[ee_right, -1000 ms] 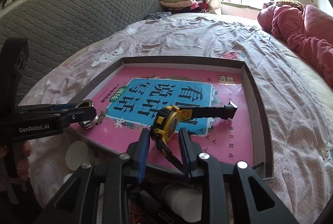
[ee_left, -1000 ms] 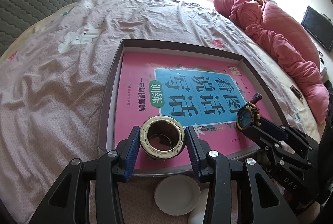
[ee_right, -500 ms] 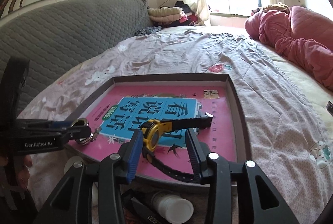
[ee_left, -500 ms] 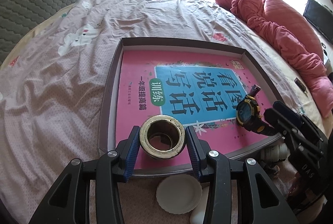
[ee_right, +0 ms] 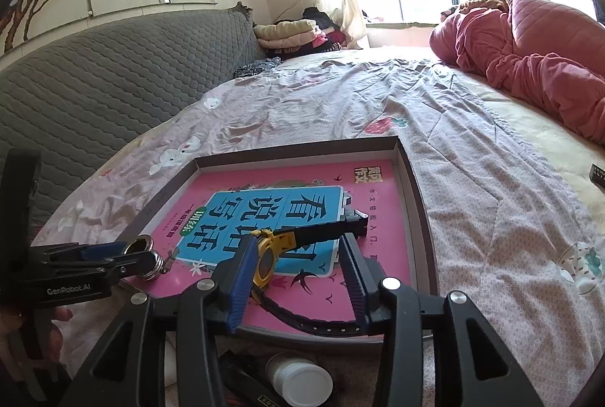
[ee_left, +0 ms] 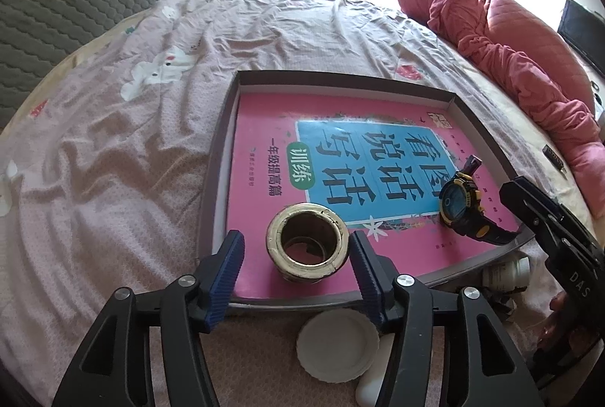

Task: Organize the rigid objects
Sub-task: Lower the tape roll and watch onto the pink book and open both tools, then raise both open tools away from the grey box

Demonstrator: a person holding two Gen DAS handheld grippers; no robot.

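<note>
Just letting go with the left gripper (ee_left: 297,241): squeezing the tape roll (ee_left: 307,248) a moment ago, now opening about halfway and leaving a small gap on each side, with the roll between the blue pads (ee_left: 227,267) but not held. Opening the right gripper (ee_right: 298,243) wider too. Holding the watch (ee_right: 266,257) up a second ago, now leaving it lying on the pink book (ee_left: 261,187), loose between the jaws and not gripped. Pulling that gripper back a little toward the near rim of the tray (ee_left: 211,202).

Standing the roll upright on the near part of the book, inside the tray, hole facing up. Resting the watch on its edge near the right side of the tray, face turning toward the roll. Stretching one strap away toward the far side of the tray and curling the other back toward the near rim.
</note>
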